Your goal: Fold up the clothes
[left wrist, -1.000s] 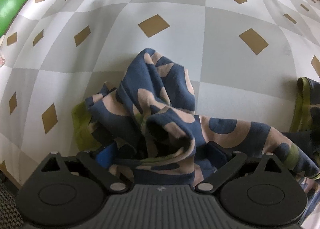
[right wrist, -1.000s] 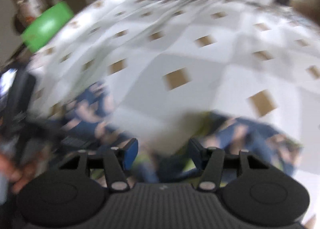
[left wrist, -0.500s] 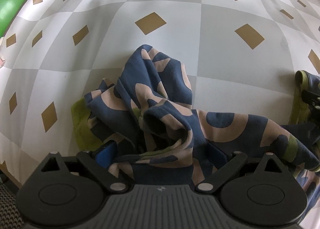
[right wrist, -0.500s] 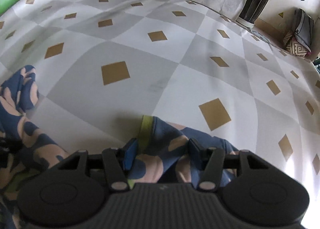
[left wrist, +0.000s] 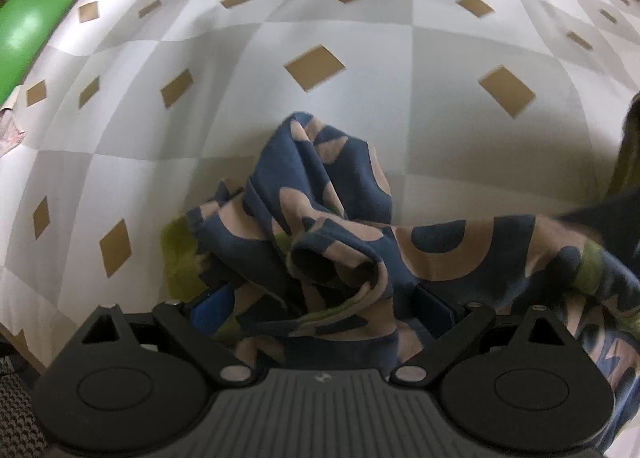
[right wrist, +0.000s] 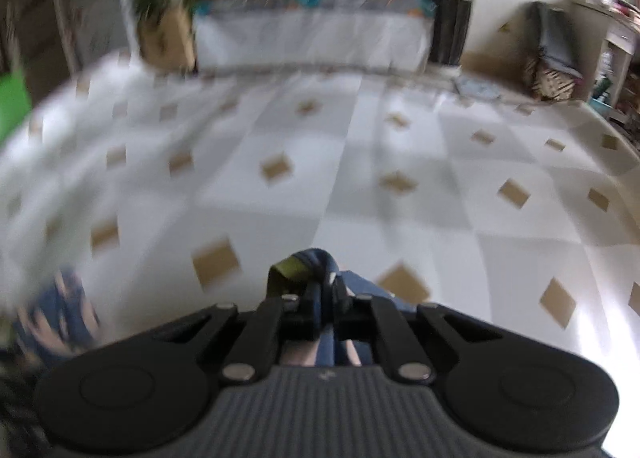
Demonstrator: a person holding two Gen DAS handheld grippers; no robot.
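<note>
A crumpled garment (left wrist: 340, 218), navy with tan shapes and lime green trim, lies on the checked tablecloth (left wrist: 320, 10). My left gripper (left wrist: 320, 302) is open, its blue pads (left wrist: 212, 304) spread wide with bunched cloth lying between and over them. My right gripper (right wrist: 326, 298) is shut on a fold of the garment's green-edged hem (right wrist: 304, 270) and holds it raised above the cloth. The rest of the garment shows blurred at the lower left of the right wrist view (right wrist: 60, 314).
A green object (left wrist: 28, 26) sits past the table's left edge. A long covered table with plants and fruit (right wrist: 312, 30) stands at the back of the room. A shelf (right wrist: 612, 38) stands at the far right.
My right gripper has shut on the garment's hem and lifted it, tilting the view up toward the room. My left gripper has stayed open over the cloth, which is pulled tauter to the right.
</note>
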